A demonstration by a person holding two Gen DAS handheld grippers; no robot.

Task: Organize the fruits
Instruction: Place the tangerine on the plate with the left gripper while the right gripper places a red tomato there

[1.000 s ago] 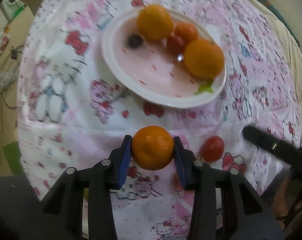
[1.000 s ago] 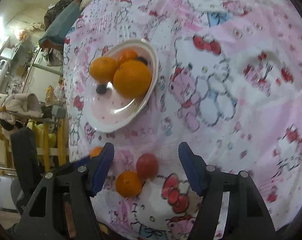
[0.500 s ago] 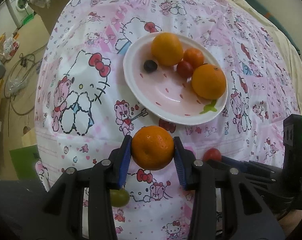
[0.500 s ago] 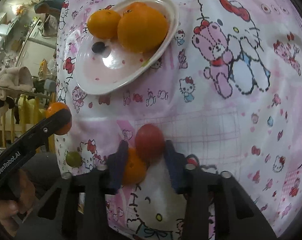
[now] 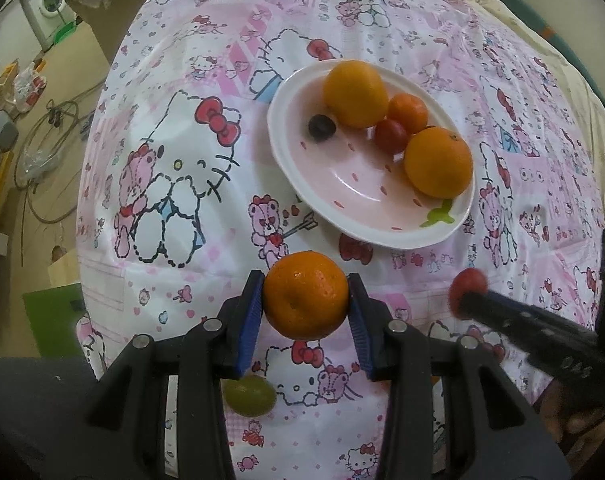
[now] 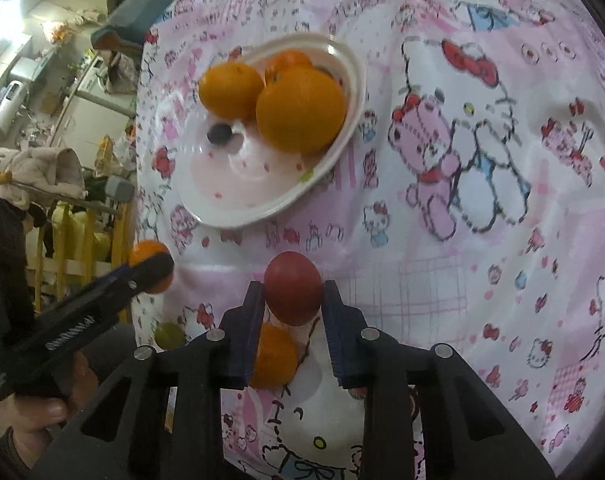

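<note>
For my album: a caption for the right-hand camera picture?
Right gripper holds a red tomato near the fruit plate.

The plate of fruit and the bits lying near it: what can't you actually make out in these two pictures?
- Right wrist view: the red fruit on the plate is hidden behind the big orange.
- Left wrist view: the green grape is partly covered by the left gripper.
- Right wrist view: the small orange on the cloth sits partly behind the right gripper.
</note>
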